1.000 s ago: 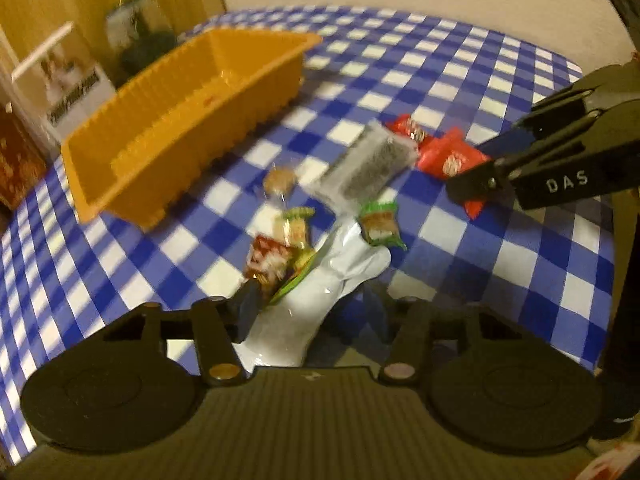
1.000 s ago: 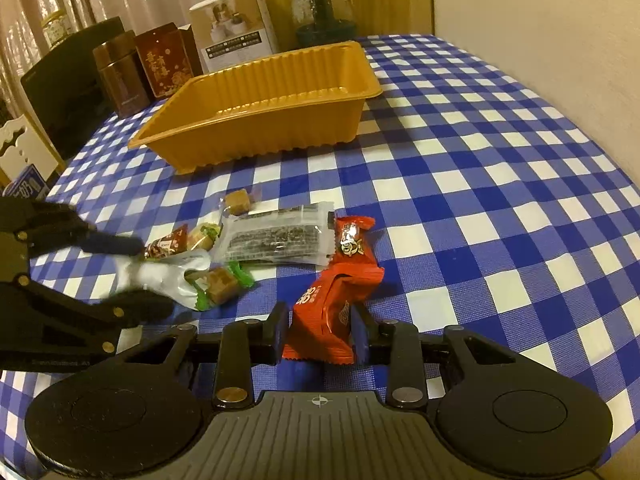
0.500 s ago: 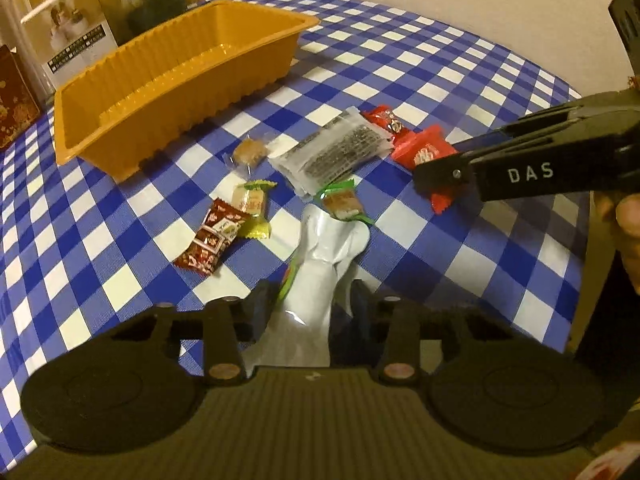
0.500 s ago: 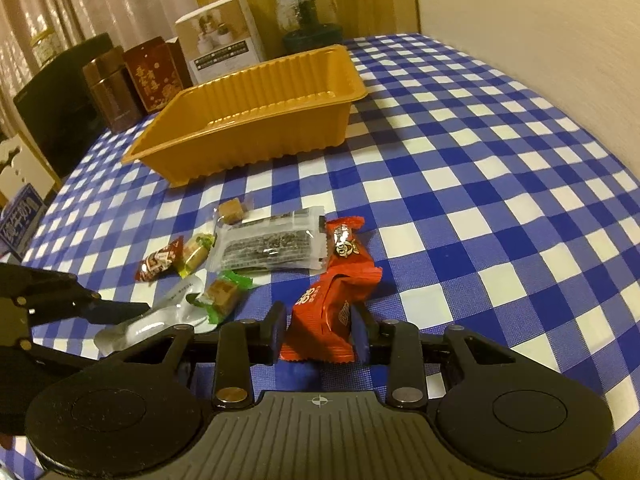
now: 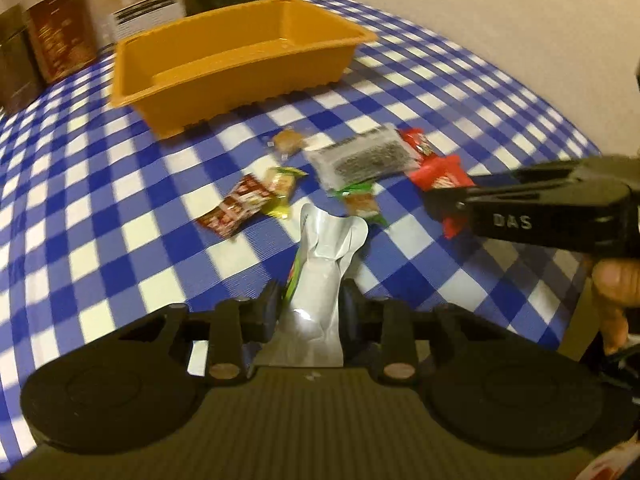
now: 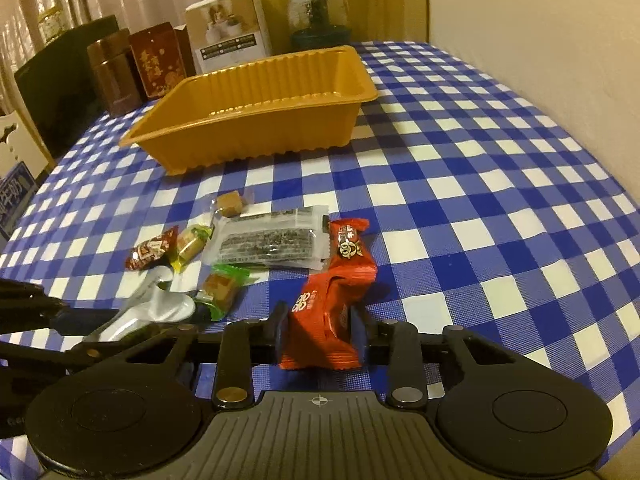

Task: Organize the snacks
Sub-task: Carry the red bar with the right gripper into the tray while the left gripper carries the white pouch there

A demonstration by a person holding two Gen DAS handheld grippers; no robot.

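My left gripper [image 5: 310,312] is shut on a silver snack pouch [image 5: 322,280], held above the checked table. My right gripper [image 6: 322,332] is shut on a red snack packet [image 6: 326,316]; it shows in the left wrist view [image 5: 444,200] at the right. An empty orange tray [image 6: 260,120] stands farther back; it also shows in the left wrist view [image 5: 224,76]. Loose snacks lie between: a clear dark-filled pack [image 6: 272,240], a small red packet [image 6: 348,240], a brown candy [image 6: 230,205], a dark red packet [image 6: 152,250], and green-wrapped candies [image 6: 218,290].
Behind the tray stand a white box [image 6: 228,36], a red box [image 6: 158,60], a brown canister [image 6: 112,72] and a glass jar [image 6: 318,16]. A wall [image 6: 540,32] runs along the table's right side. The table edge is near on the left.
Both grippers have lifted and drawn back with their packets. The left gripper has turned towards the orange tray, which now sits more centred in its view.
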